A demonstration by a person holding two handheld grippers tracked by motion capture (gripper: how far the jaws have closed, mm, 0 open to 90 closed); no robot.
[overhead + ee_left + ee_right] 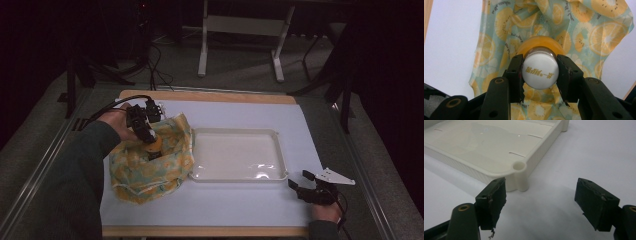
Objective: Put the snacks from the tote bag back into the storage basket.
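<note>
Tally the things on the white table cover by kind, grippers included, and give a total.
Bottles: 1, the orange bottle with a white cap
Cloths: 1, the lemon-print cloth
Trays: 1, the cream tray
Grippers: 2, left gripper shut on the bottle, right gripper open
Total: 5

Cloth (584,32): thin printed fabric, matt, creased. On the cloth, bottle (540,45): glossy orange, with smooth white plastic cap (540,71). Beside the cloth, tray (499,150): cream plastic, glossy, ribbed wall. Under both, sheet (240,205): matt white, paper-like. Board (200,231) beneath: wood edge. Pads (596,202): black, rubbery, frayed.
</note>
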